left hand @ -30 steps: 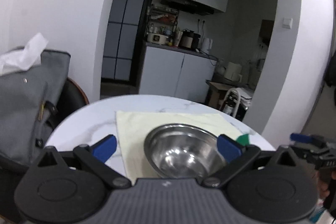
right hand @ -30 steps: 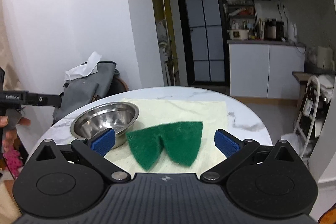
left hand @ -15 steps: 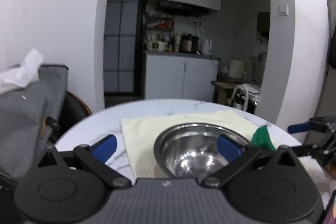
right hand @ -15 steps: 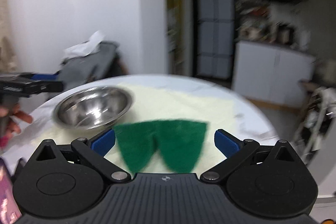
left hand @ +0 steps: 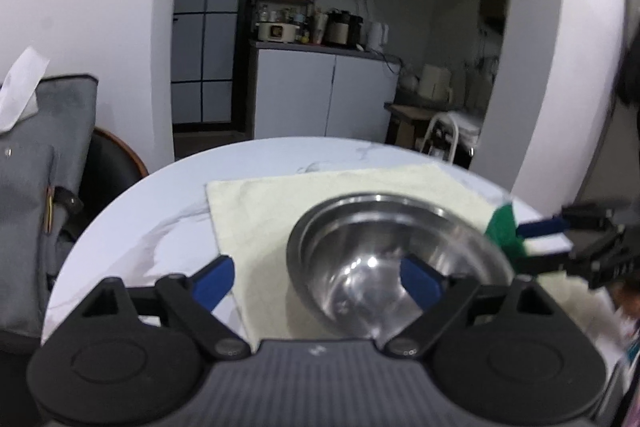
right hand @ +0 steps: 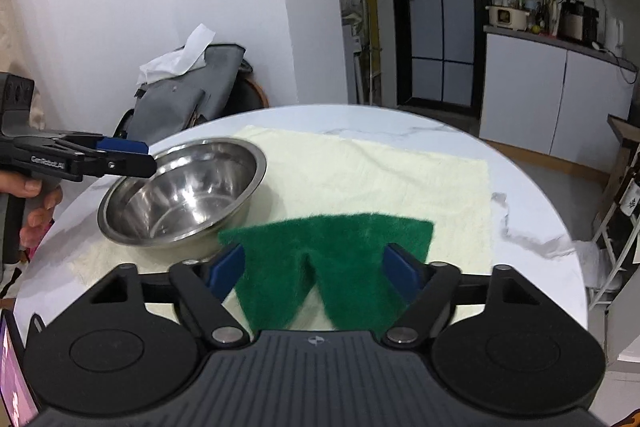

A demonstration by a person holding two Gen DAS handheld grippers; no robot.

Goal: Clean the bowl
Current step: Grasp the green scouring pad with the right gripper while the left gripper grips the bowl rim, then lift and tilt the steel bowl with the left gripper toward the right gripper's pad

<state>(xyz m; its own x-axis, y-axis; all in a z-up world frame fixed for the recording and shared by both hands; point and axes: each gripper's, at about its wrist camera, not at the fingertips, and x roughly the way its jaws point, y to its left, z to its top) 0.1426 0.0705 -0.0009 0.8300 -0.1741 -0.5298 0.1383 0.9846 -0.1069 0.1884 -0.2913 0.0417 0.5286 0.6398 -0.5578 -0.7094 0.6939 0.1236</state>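
Note:
A steel bowl [left hand: 400, 259] [right hand: 180, 195] stands on a pale yellow cloth [left hand: 260, 211] [right hand: 360, 167]. My left gripper [left hand: 316, 283] [right hand: 128, 157] is at the bowl's near left rim. One finger is over the inside and the other outside, and the jaws are closing without pressing on the rim. A green scouring pad [right hand: 324, 259] [left hand: 502, 227] lies on the cloth right of the bowl. My right gripper [right hand: 314, 269] [left hand: 552, 239] straddles it, jaws closing, with a blue pad at each side edge.
The cloth covers much of a round white marble table [left hand: 160, 211] [right hand: 520, 211]. A grey bag [left hand: 36, 167] [right hand: 188, 99] with white tissue on top rests on a chair at the left. A person's hand [right hand: 36, 187] holds the left gripper's handle. A kitchen counter stands behind.
Both grippers have moved forward and down, and their jaws have narrowed. The left one has shifted so that its right finger is over the bowl's inside. The right one's pads now flank the scouring pad.

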